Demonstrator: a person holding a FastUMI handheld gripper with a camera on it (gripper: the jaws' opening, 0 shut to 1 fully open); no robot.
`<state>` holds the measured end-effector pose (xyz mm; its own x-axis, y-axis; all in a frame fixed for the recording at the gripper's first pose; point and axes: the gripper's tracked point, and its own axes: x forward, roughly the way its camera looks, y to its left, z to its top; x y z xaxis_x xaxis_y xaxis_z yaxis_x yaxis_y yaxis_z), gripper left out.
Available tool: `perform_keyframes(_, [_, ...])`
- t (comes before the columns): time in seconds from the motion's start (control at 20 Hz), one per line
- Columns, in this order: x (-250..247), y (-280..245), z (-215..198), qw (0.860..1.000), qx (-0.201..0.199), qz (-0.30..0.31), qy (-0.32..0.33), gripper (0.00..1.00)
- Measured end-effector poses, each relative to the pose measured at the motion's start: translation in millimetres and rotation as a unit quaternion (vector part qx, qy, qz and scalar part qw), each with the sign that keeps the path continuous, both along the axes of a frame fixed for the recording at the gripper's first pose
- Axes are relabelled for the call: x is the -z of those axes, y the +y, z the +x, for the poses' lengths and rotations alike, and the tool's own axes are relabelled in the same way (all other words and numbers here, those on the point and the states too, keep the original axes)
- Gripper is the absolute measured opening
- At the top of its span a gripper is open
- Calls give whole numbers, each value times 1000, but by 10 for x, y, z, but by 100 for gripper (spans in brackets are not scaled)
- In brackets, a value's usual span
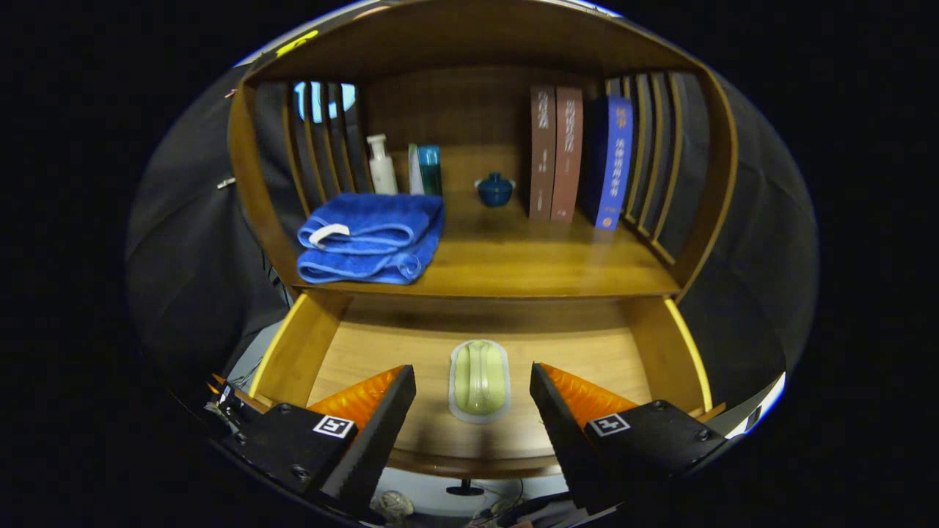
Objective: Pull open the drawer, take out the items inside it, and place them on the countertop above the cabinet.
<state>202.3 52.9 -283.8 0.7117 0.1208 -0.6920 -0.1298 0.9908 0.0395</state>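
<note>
The wooden drawer (pixel 301 352) stands pulled open below the cabinet's countertop (pixel 528 264). On the drawer floor lies a pale green oval item in a clear wrapper (pixel 480 381), lengthwise toward the back. My gripper (pixel 473 378) is open and hovers over the drawer, with the green item lying in the gap between its two fingers; neither finger touches it. The drawer's front edge runs below the fingers.
On the countertop sit a folded blue towel (pixel 370 238) at the left, a white bottle (pixel 381 165), a teal box (pixel 429 169), a small blue lidded pot (pixel 495 189) and three upright books (pixel 576 154) at the right. Slatted side walls close both ends.
</note>
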Motion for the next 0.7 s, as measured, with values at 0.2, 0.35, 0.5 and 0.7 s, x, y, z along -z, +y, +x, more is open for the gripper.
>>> perform_keyframes(0.2, [515, 1, 165, 996, -8, -1, 85, 100])
perform_keyframes(0.35, [766, 19, 222, 993, -6, 2, 121, 100])
perform_keyframes(0.5, [903, 1, 287, 991, 1, -7, 132, 83])
perform_keyframes(0.7, [1037, -18, 346, 989, 2, -19, 147, 49])
